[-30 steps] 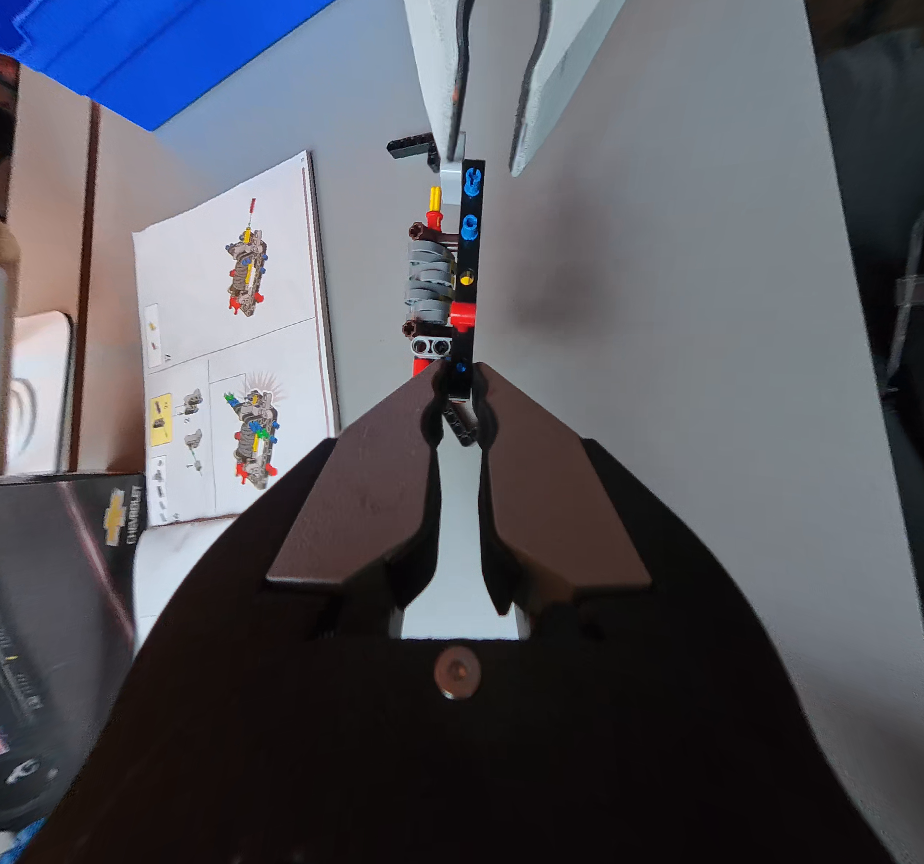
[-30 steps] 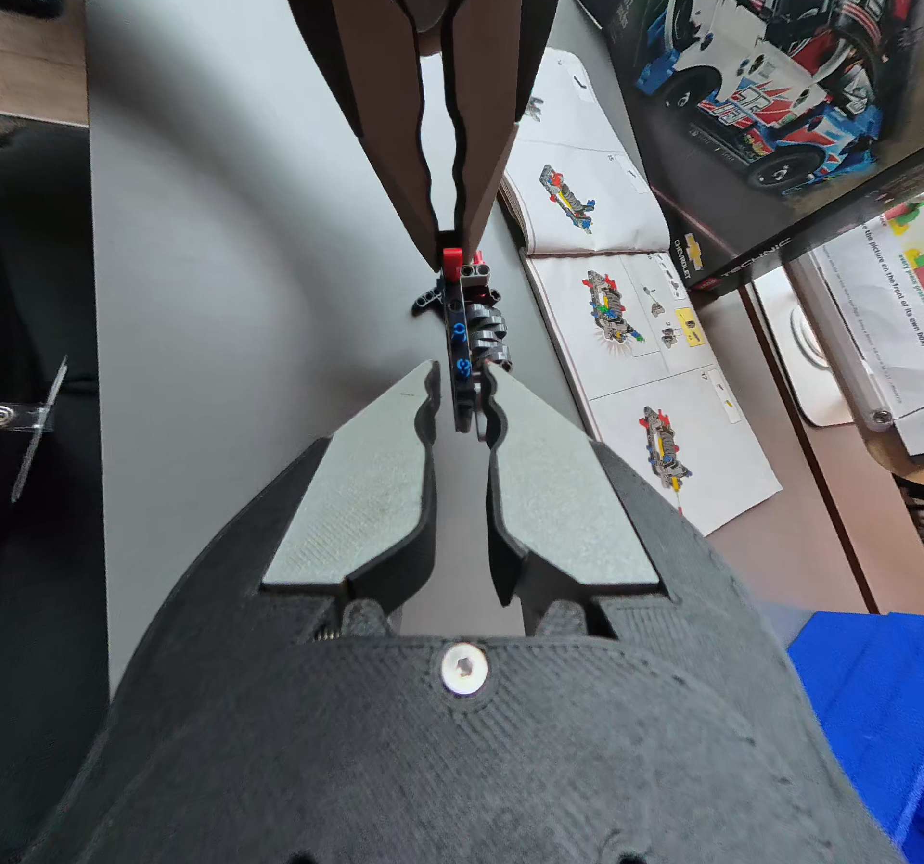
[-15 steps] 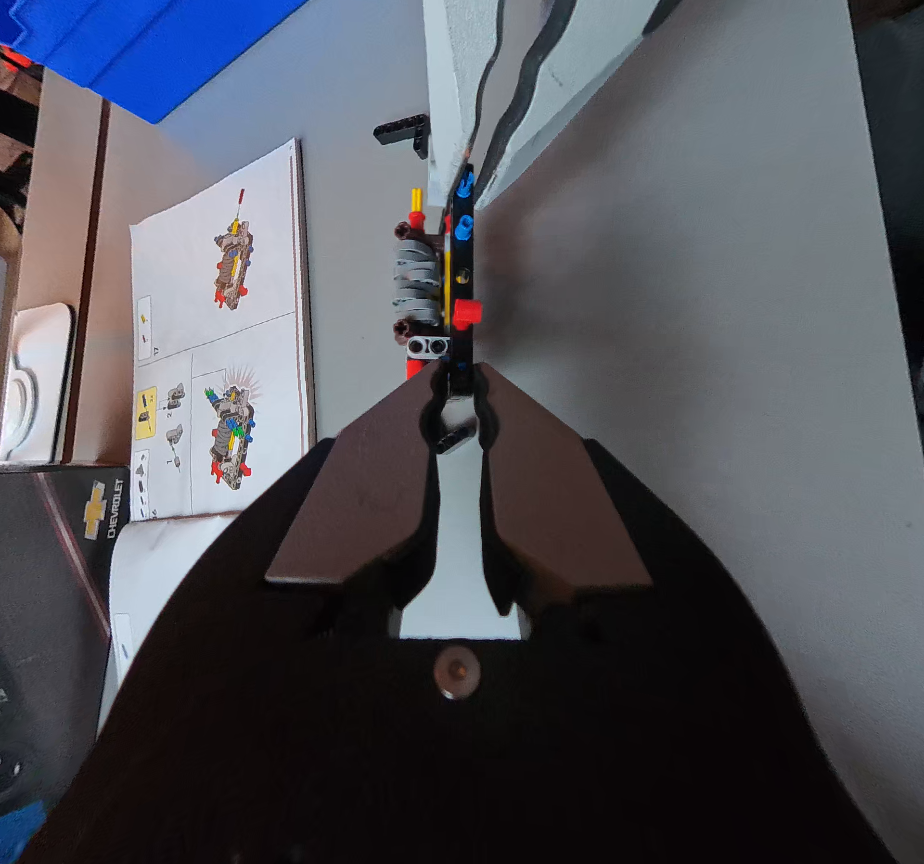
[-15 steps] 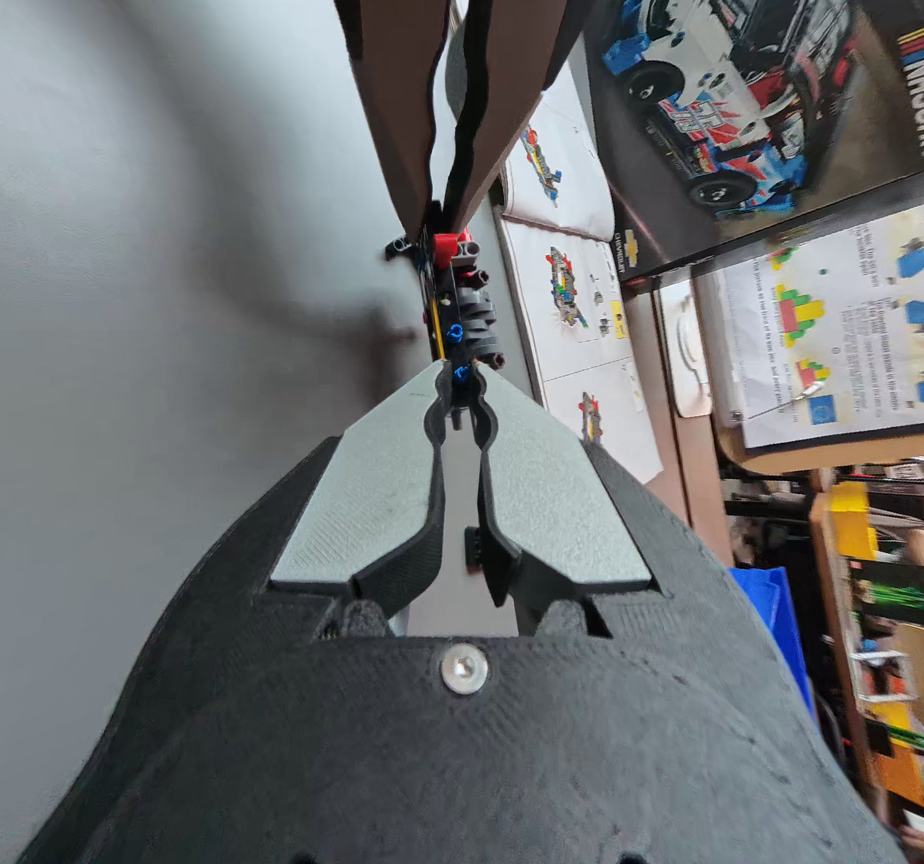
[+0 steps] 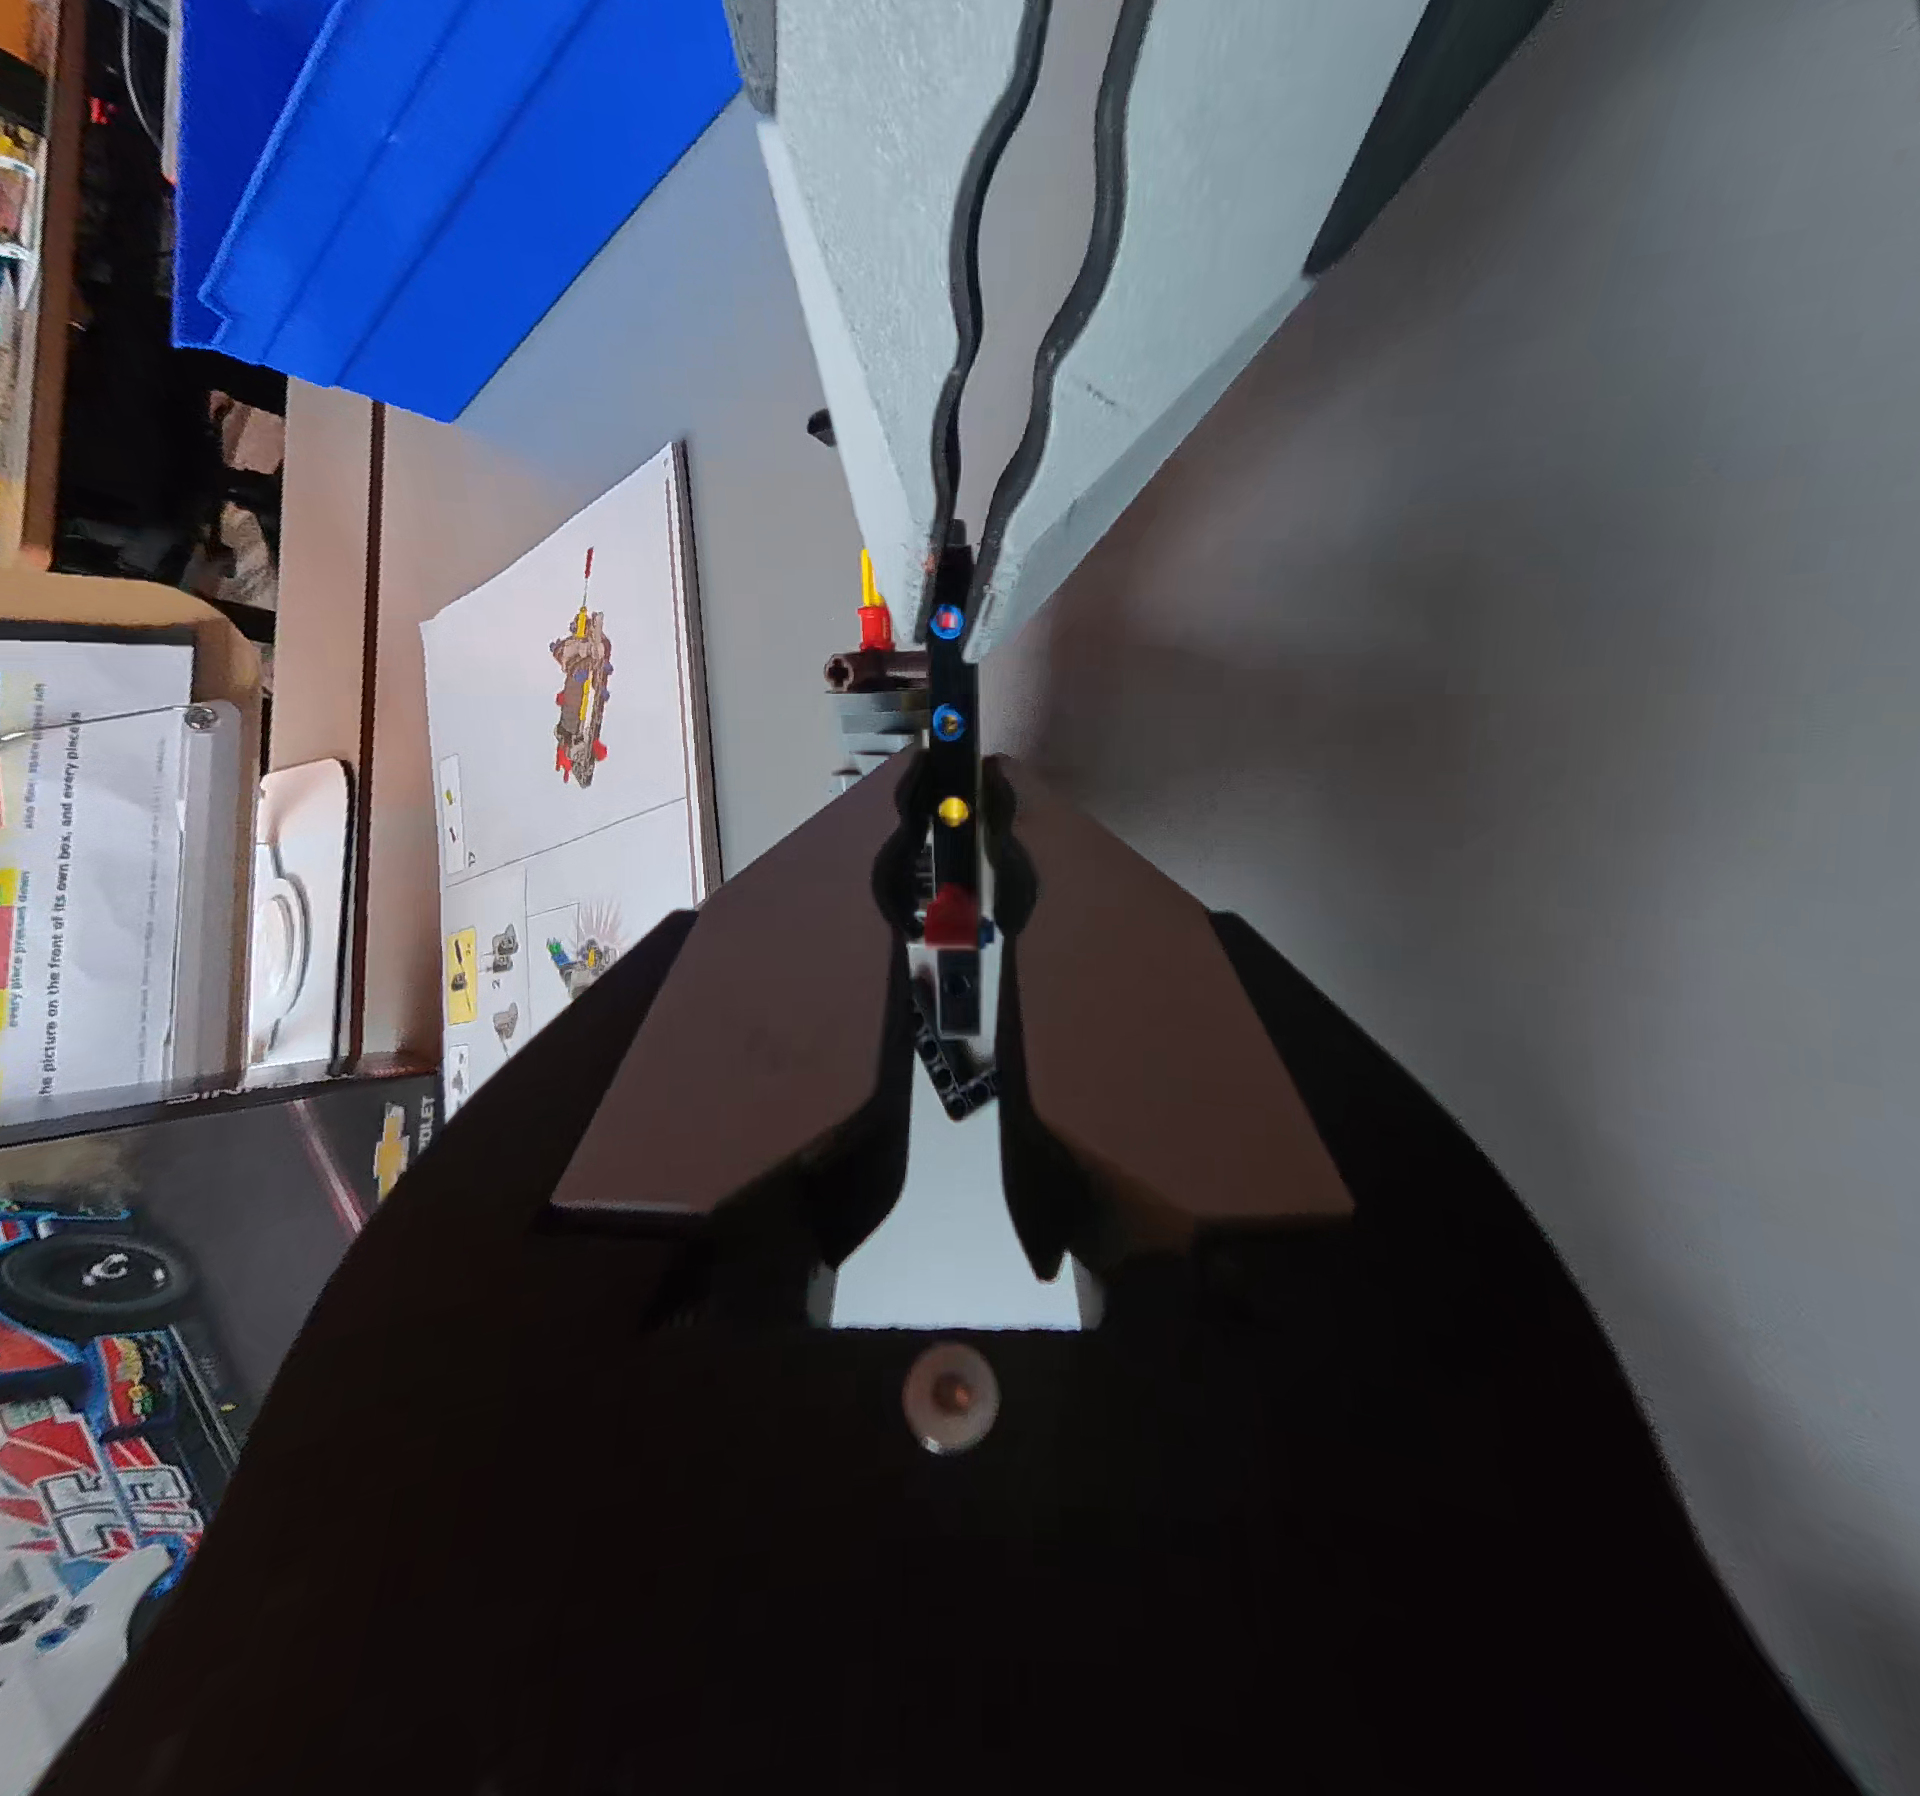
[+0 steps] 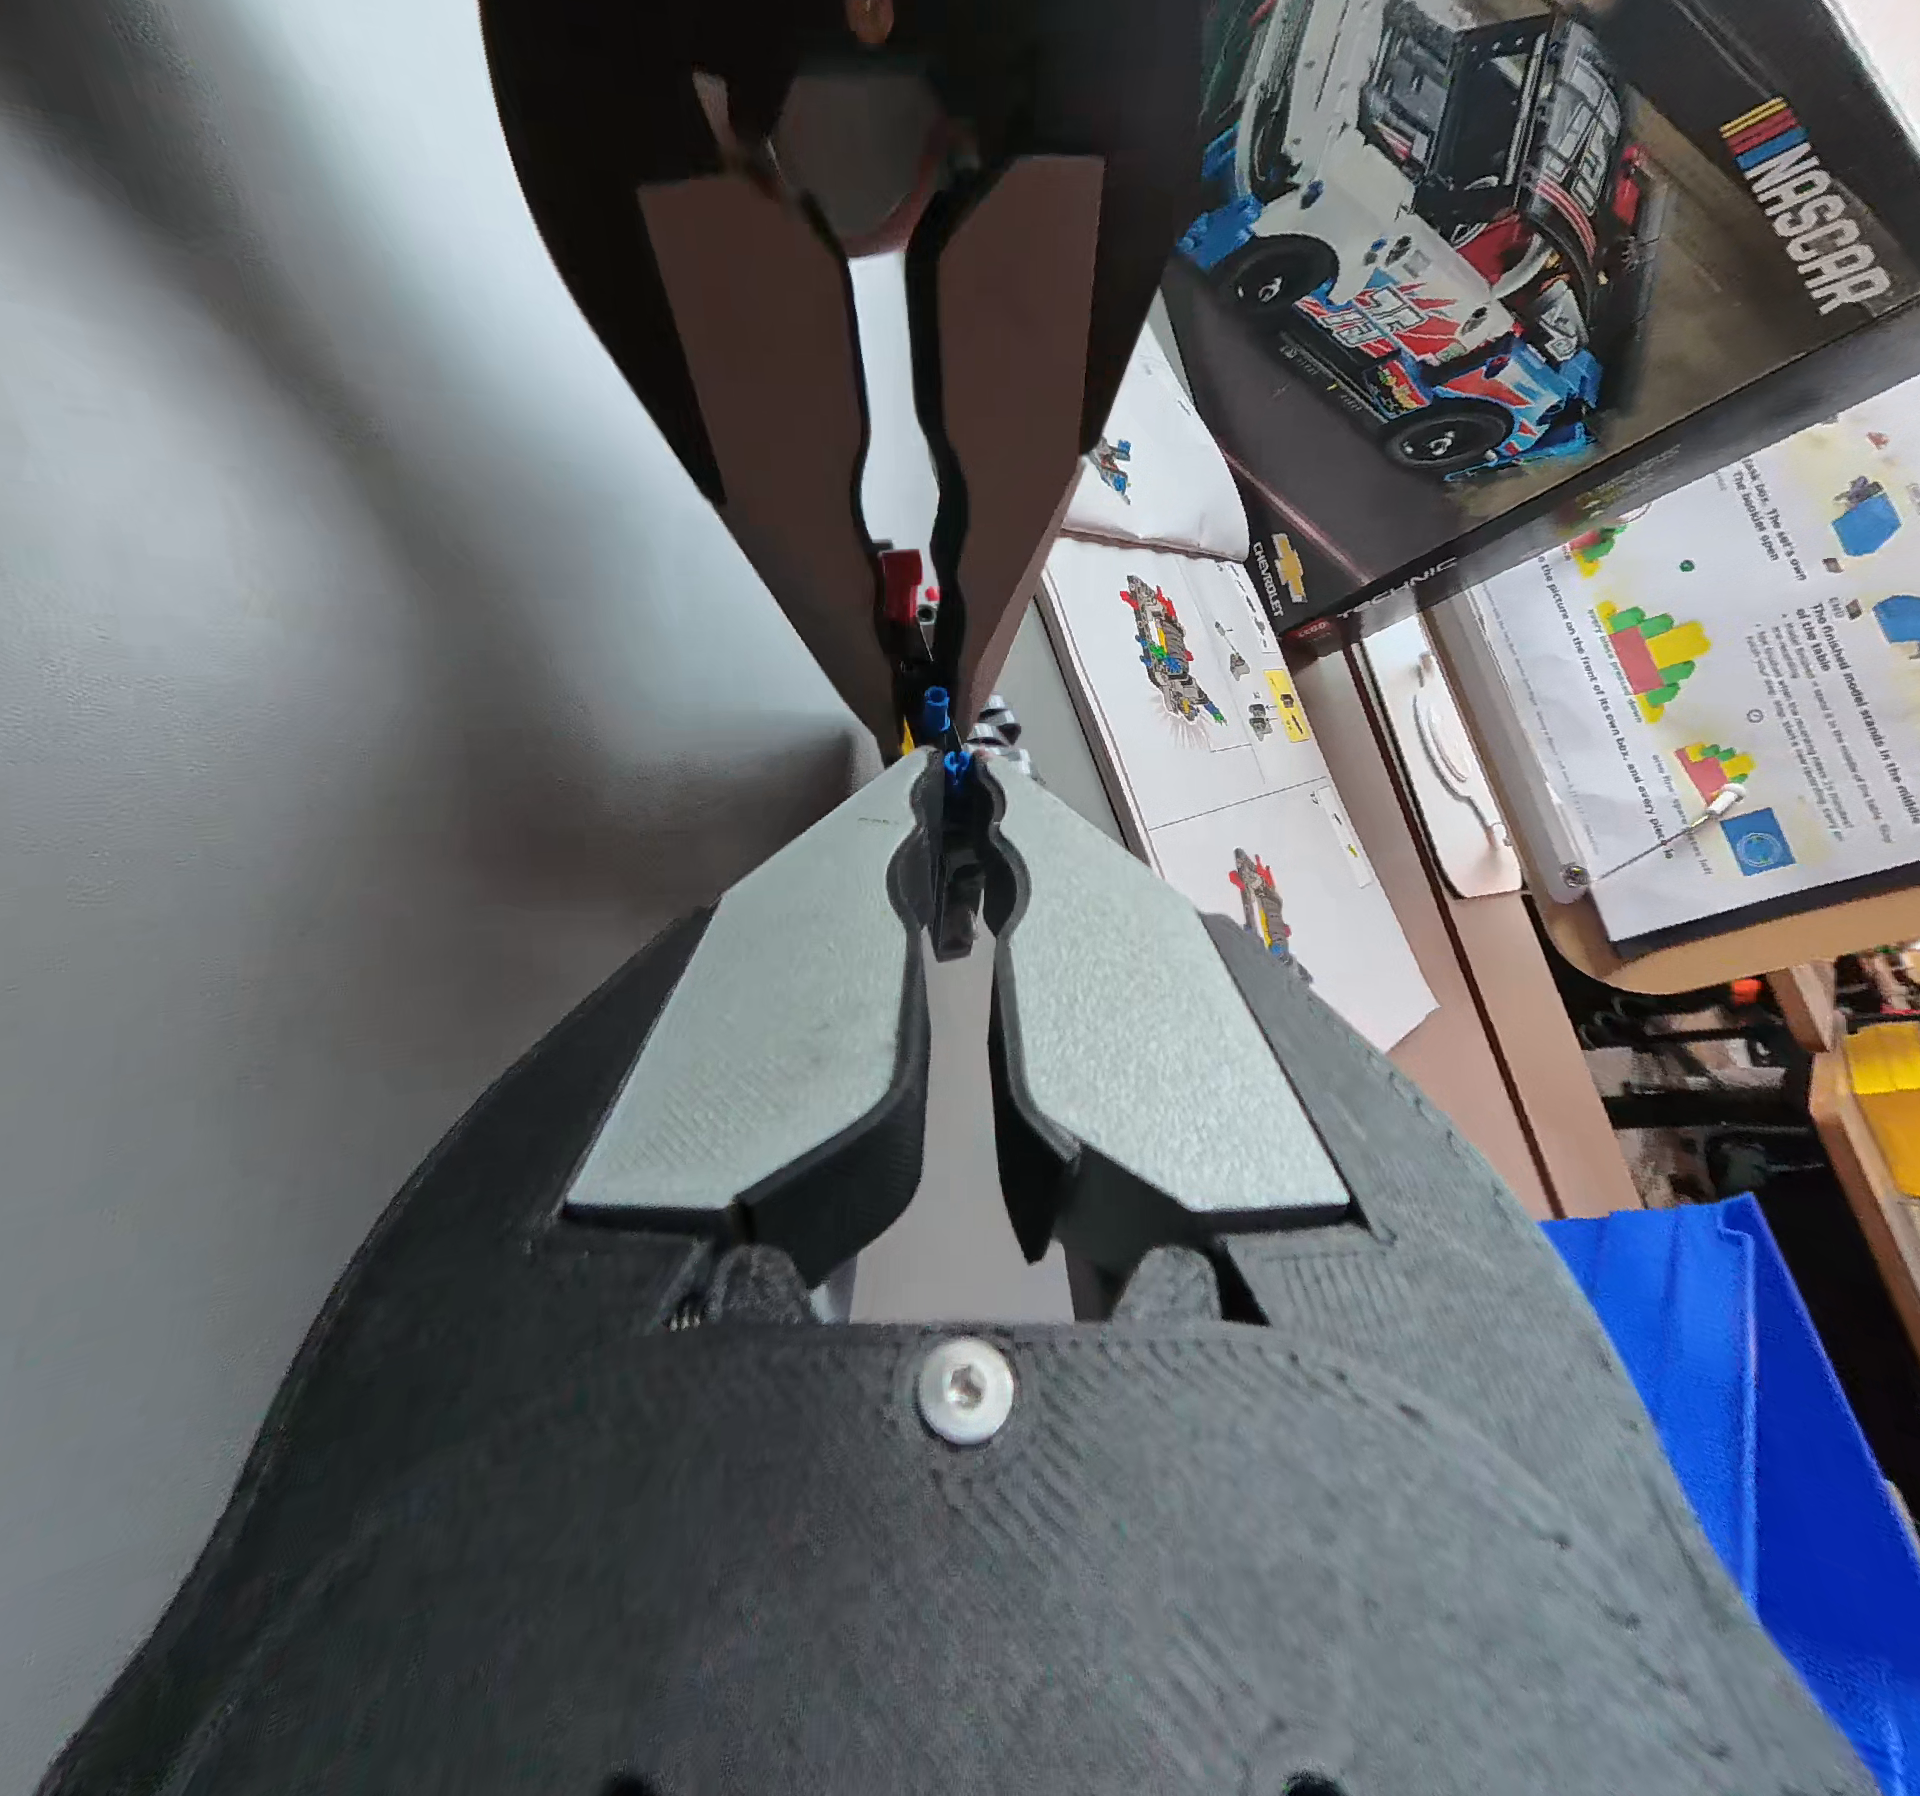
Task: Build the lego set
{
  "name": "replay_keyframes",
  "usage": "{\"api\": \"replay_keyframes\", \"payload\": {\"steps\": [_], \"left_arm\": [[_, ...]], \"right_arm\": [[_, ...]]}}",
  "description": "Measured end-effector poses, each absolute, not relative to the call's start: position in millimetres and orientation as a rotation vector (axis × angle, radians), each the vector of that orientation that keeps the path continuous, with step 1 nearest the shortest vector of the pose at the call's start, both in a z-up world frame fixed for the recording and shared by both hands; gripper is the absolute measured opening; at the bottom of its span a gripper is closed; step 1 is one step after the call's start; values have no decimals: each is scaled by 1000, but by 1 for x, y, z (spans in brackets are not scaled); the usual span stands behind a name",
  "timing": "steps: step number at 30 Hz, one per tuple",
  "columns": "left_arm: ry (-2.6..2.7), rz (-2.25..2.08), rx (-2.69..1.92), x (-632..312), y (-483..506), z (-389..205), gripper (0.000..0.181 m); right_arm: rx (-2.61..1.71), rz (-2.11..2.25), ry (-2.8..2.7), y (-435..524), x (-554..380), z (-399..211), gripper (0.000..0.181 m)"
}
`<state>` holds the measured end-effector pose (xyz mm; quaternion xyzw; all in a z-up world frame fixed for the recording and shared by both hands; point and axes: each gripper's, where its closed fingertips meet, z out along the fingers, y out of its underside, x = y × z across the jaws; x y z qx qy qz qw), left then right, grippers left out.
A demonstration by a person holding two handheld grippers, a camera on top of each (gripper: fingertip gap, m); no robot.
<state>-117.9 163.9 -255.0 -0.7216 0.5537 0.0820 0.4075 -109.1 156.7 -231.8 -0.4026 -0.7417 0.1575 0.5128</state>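
A small lego assembly [image 5: 951,718], a black beam with blue and yellow pins, red parts and grey gears on its side, is held in the air between both grippers. My left gripper [image 5: 951,790], with brown fingers, is shut on its near half. My right gripper [image 5: 954,593], with grey fingers, comes in from the top and is shut on the beam's far end. In the right wrist view my right gripper [image 6: 956,770] pinches the black beam [image 6: 954,884], and the left gripper [image 6: 930,707] meets it almost tip to tip.
An open instruction booklet [image 5: 582,728] lies on the grey table [image 5: 1558,811] to the left. A blue bin [image 5: 436,115] stands beyond it. The set's box [image 6: 1507,188] and a laminated sheet [image 6: 1714,655] lie at the table's side. A small black piece [image 5: 821,425] lies behind the right gripper. Left and right tips are no more than a few centimetres apart.
My right gripper has closed on the beam's far end. The two grippers have moved closer together, and my left fingers now reach farther along the beam.
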Motion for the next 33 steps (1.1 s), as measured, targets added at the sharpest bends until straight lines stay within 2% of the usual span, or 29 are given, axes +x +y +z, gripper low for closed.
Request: {"api": "replay_keyframes", "payload": {"steps": [11, 21, 29, 32, 33], "left_arm": [[1468, 43, -1864, -109, 170, -255, 5], [1308, -425, -2056, -109, 192, -233, 7], [1141, -802, -2140, -112, 196, -240, 6], [1082, -901, -2152, -117, 200, -241, 6], [1073, -898, -2169, -121, 202, -244, 6]], "right_arm": [[-1017, 363, -1933, 167, -98, -237, 1], [-1487, 1225, -1819, 196, -110, -218, 1], [-1621, 1607, -1800, 203, -118, -226, 1], [-1592, 1623, -1829, 207, -123, -228, 2], [-1596, 1596, -1842, 211, -124, -230, 8]]}}
